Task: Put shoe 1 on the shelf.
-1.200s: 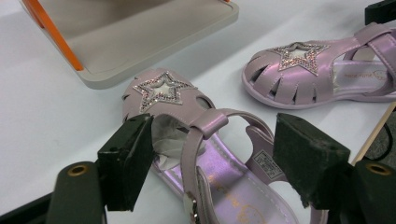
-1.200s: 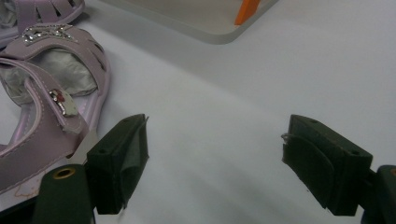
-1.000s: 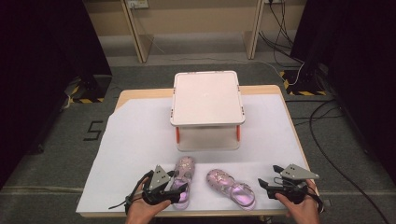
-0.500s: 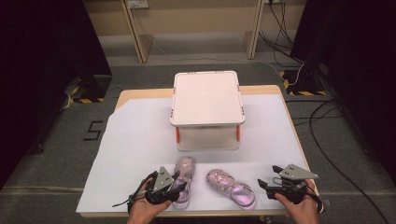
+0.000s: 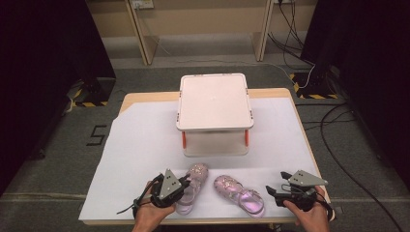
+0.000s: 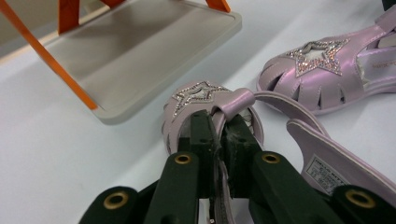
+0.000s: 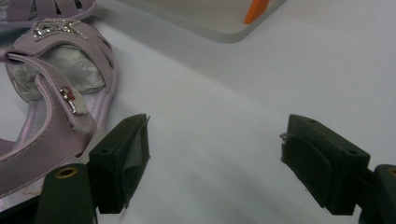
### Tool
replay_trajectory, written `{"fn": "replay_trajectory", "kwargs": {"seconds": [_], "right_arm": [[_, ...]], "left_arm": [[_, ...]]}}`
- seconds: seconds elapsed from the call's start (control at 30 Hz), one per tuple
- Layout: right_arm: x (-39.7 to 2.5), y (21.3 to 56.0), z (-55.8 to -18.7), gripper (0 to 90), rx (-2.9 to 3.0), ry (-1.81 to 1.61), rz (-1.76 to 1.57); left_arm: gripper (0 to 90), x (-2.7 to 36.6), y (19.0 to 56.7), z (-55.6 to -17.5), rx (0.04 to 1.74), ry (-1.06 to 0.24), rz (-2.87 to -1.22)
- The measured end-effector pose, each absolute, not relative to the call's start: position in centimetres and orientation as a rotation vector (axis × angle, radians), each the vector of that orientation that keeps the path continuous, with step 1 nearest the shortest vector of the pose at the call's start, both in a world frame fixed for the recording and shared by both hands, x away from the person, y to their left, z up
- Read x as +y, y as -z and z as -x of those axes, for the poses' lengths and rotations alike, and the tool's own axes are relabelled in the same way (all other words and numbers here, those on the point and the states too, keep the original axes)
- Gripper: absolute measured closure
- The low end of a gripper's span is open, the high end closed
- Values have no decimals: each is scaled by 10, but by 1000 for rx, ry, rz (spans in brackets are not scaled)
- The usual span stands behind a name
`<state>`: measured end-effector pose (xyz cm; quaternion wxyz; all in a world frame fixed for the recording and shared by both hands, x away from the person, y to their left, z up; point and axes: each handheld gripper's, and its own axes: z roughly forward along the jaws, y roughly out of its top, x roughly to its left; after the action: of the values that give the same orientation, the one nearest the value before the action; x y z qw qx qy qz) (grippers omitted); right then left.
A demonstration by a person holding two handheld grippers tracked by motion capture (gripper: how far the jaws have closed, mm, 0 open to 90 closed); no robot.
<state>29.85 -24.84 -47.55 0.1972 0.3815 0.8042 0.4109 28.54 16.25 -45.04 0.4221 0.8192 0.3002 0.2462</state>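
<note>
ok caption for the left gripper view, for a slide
Left gripper shut on a lilac sandal, its pair alongside.

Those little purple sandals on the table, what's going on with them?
A person sits at a table covered in white paper, holding a gripper in each hand. The left gripper has its jaws closed on a strap of the left sandal, which lies on the paper. The right gripper is open, holding nothing, just beside the right sandal. Behind the sandals stands a small white two-level rack with orange legs; neither sandal is on it.
</note>
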Motion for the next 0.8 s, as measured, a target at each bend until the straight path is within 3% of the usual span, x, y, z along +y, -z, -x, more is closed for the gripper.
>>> {"fn": "replay_trajectory", "kwargs": {"seconds": [0.8], "right_arm": [[-250,477,-299,233,2254,-1156,-1064]], "left_arm": [[838,144,442,-344,817,-737,-1959]]}}
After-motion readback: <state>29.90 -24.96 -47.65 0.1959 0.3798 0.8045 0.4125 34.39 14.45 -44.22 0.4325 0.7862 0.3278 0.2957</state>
